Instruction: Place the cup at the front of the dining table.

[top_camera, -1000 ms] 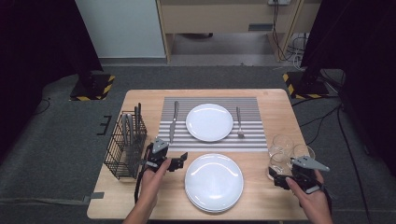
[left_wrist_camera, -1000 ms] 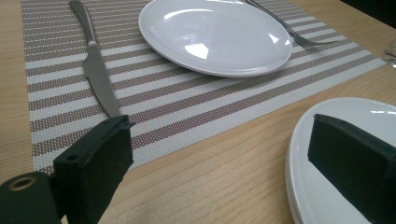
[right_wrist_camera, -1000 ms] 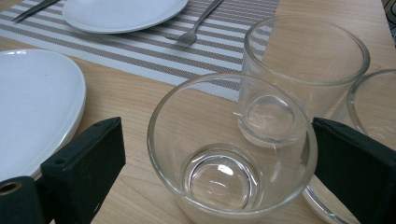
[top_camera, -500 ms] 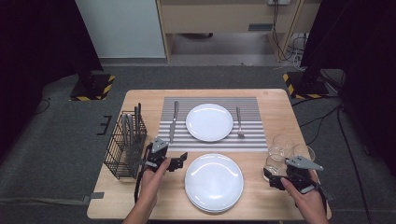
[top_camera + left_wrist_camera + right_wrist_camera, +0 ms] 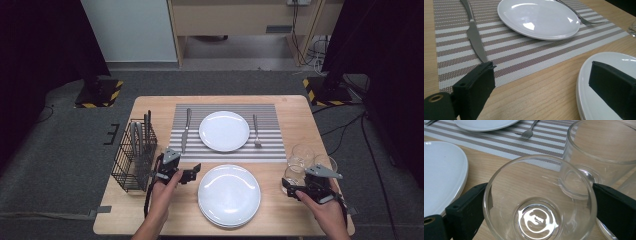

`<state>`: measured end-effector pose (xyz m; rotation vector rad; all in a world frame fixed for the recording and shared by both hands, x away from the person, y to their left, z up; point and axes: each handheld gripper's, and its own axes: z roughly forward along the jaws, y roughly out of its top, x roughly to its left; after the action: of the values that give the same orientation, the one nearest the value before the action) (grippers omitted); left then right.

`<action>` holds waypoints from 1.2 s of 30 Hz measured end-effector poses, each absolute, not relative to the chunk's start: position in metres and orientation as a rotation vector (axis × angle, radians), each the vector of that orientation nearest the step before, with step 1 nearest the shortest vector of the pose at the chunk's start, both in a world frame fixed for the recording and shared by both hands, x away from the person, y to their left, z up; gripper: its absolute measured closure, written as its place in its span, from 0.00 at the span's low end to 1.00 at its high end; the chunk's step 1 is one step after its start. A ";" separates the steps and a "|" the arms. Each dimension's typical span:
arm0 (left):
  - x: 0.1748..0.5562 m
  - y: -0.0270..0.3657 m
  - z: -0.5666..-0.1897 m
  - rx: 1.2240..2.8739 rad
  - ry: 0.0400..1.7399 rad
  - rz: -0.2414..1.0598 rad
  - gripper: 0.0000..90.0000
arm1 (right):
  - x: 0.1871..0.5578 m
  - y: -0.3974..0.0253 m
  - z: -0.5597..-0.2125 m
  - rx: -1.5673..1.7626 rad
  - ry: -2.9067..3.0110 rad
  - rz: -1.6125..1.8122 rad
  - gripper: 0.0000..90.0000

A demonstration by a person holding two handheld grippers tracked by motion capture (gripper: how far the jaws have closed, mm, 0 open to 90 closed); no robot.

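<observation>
Right gripper view showed the right gripper with its jaws around a glass, likely fragile and slippery, best held by its wall.

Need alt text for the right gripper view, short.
A clear empty glass stands between the right gripper's two black jaws, one on each side of it, seen from just above its rim. A second glass stands close behind it on the wooden table; stacked white plates lie at left, with a striped placemat and fork beyond.
</observation>
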<state>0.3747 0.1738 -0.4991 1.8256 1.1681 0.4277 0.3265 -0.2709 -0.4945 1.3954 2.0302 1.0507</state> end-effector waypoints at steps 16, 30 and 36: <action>0.375 0.172 -0.501 1.831 1.164 0.412 0.07 | 0.332 -0.266 -0.502 1.420 2.038 1.005 0.12; 0.375 0.174 -0.501 1.827 1.169 0.408 0.07 | 0.333 -0.259 -0.506 1.414 2.045 0.967 0.14; 0.375 0.173 -0.501 1.827 1.166 0.406 0.07 | 0.333 -0.258 -0.507 1.407 2.046 0.965 0.15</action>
<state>0.3750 0.1731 -0.5006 1.8267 1.1664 0.4057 0.3329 -0.2583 -0.5065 1.4068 2.0460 0.9645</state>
